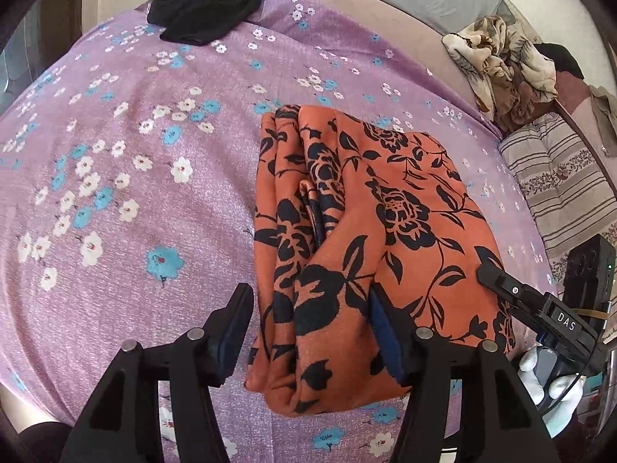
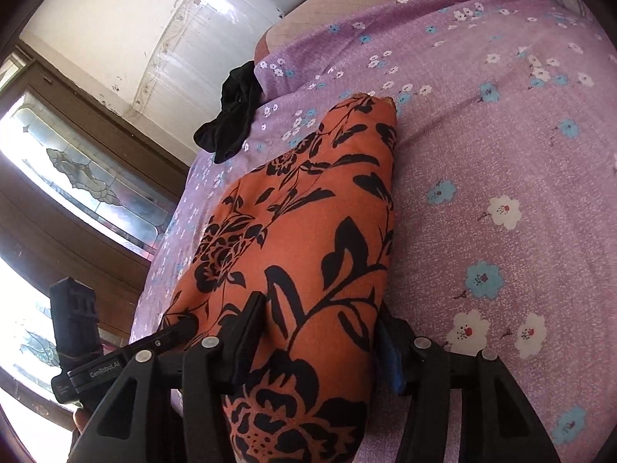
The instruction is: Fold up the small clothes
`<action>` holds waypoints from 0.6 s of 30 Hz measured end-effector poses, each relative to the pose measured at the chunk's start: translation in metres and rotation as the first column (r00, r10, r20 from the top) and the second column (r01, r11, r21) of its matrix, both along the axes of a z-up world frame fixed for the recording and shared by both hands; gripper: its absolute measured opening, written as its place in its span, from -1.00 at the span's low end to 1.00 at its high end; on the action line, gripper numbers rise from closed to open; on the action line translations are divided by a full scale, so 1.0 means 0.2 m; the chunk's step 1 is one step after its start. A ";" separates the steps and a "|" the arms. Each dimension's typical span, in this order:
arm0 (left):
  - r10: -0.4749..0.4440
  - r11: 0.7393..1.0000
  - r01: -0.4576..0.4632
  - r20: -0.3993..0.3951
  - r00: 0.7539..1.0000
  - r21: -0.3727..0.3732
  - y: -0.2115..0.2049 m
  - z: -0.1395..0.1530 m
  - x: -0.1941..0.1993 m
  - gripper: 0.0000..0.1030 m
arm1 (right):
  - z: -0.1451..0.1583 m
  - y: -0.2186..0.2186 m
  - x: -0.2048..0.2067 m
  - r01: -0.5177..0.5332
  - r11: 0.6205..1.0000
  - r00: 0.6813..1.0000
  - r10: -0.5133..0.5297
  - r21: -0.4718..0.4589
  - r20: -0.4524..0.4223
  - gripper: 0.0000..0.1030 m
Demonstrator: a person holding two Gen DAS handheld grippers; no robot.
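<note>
Left tool [image 1: 310,332], lower centre of the left wrist view: fingers half spread, straddling the near end of the folded orange floral garment [image 1: 358,239]; whether the pads press the cloth cannot be told. Right tool [image 2: 322,337], lower centre of the right wrist view: fingers likewise half spread with the same garment bulging between them. The garment lies on the purple flowered bedsheet [image 1: 127,146]; a black garment [image 1: 204,11] sits at upper left.

Wide purple floral bedsheet [image 1: 127,135] is lying free leftward; crumpled black cloth [image 1: 208,7] and striped beige pillow [image 1: 559,177] are crowding its edges.
</note>
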State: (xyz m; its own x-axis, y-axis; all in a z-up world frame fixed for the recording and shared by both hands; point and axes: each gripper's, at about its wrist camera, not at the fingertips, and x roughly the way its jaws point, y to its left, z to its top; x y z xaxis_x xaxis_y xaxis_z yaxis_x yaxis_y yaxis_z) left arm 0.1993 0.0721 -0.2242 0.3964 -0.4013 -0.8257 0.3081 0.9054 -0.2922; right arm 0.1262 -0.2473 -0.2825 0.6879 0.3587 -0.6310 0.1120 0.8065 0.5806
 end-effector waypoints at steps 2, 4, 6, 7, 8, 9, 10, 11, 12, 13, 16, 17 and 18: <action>0.022 0.999 -0.025 0.051 0.998 0.048 0.00 0.08 -0.03 0.34 | 0.07 -0.01 -0.05 0.037 0.998 0.999 -0.035 -0.060 0.023 0.12; 0.060 0.991 -0.074 0.120 0.991 0.113 0.01 0.17 -0.08 0.55 | 0.16 -0.02 -0.11 0.070 0.990 0.995 -0.061 -0.119 0.072 0.12; 0.104 0.976 -0.138 0.195 0.975 0.171 0.02 0.27 -0.12 0.65 | 0.26 -0.01 -0.17 0.087 0.983 0.991 -0.069 -0.159 0.119 0.12; 0.120 0.967 -0.166 0.230 0.966 0.191 0.03 0.31 -0.14 0.69 | 0.32 0.01 -0.20 0.087 0.980 0.988 -0.061 -0.178 0.143 0.12; 0.135 0.958 -0.193 0.263 0.955 0.210 0.03 0.35 -0.16 0.72 | 0.37 0.04 -0.22 0.087 0.976 0.985 -0.054 -0.199 0.165 0.12; 0.142 0.951 -0.213 0.291 0.946 0.226 0.03 0.40 -0.18 0.73 | 0.42 0.06 -0.24 0.087 0.971 0.982 -0.046 -0.223 0.183 0.12; 0.144 0.943 -0.227 0.316 0.938 0.244 0.02 0.44 -0.20 0.76 | 0.47 0.09 -0.27 0.087 0.965 0.979 -0.037 -0.246 0.200 0.12; 0.144 0.936 -0.239 0.339 0.930 0.257 0.03 0.47 -0.21 0.79 | 0.52 0.12 -0.29 0.083 0.960 0.977 -0.025 -0.268 0.214 0.12; 0.144 0.931 -0.251 0.362 0.921 0.267 0.03 0.50 -0.24 0.79 | 0.56 0.16 -0.30 0.079 0.953 0.974 -0.011 -0.293 0.227 0.12; 0.144 0.925 -0.263 0.386 0.911 0.275 0.04 0.53 -0.26 0.79 | 0.60 0.20 -0.32 0.076 0.945 0.972 0.002 -0.320 0.237 0.12; 0.147 0.922 -0.284 0.440 0.886 0.263 0.05 0.62 -0.33 0.80 | 0.68 0.29 -0.36 0.070 0.923 0.967 0.030 -0.380 0.253 0.13; 0.146 0.926 -0.281 0.449 0.882 0.251 0.06 0.65 -0.35 0.80 | 0.70 0.32 -0.37 0.065 0.920 0.967 0.038 -0.386 0.252 0.13; 0.146 0.930 -0.279 0.457 0.877 0.240 0.06 0.67 -0.37 0.80 | 0.71 0.34 -0.38 0.061 0.919 0.967 0.042 -0.389 0.251 0.13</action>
